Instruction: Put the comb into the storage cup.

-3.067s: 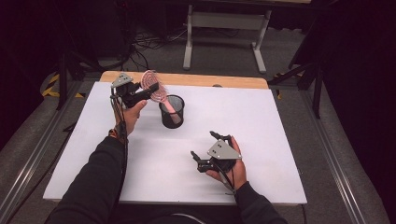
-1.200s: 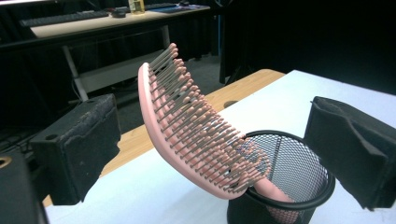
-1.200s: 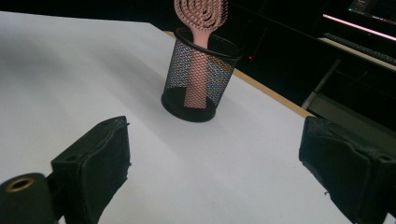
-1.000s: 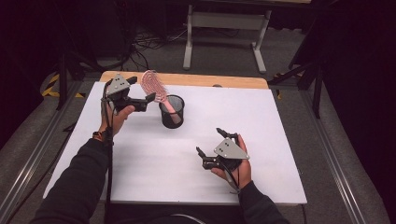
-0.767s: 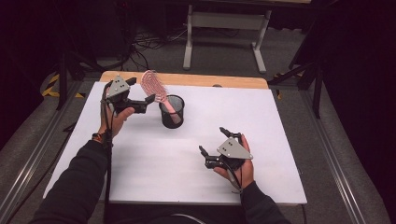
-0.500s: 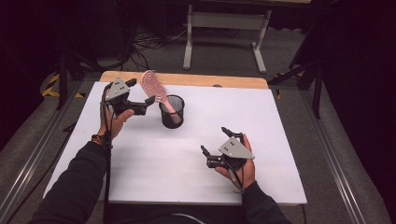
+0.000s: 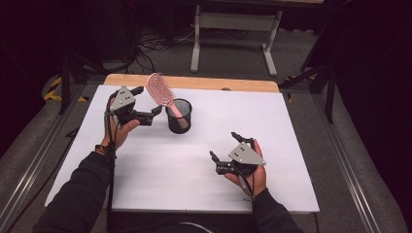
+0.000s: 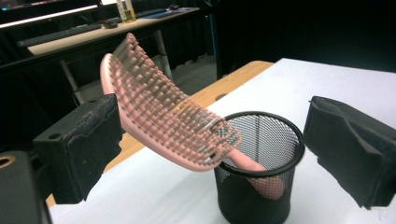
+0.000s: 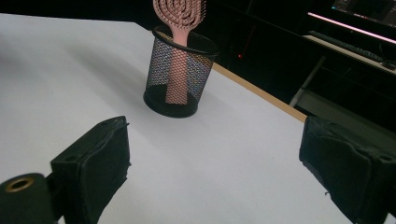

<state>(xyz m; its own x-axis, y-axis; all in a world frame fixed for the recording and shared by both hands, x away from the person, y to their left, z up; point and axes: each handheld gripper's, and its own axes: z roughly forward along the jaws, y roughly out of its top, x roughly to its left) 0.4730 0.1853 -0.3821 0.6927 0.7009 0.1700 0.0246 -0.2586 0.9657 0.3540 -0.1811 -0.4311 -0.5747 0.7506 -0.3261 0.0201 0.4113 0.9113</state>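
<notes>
A pink hairbrush (image 7: 159,91) stands handle-down in a black mesh cup (image 7: 178,116) near the back of the white table; its head leans out to the left over the rim. My left gripper (image 7: 147,105) is open just left of the cup, its jaws spread on either side of the brush head (image 8: 159,112) without touching it. In the left gripper view the cup (image 8: 254,186) sits close ahead. My right gripper (image 7: 224,145) rests open near the front right, nothing between its jaws, facing the cup (image 9: 180,74) and brush (image 9: 179,28) from a distance.
The white table top (image 7: 291,131) has a wooden strip (image 7: 194,81) along its far edge. Behind the table are a metal stand (image 7: 233,29) and cables on the floor. Dark desks with a keyboard lie beyond.
My left gripper let go of the brush and drew back to the left, leaving it in the cup. The right gripper drifted slightly right and toward the front edge.
</notes>
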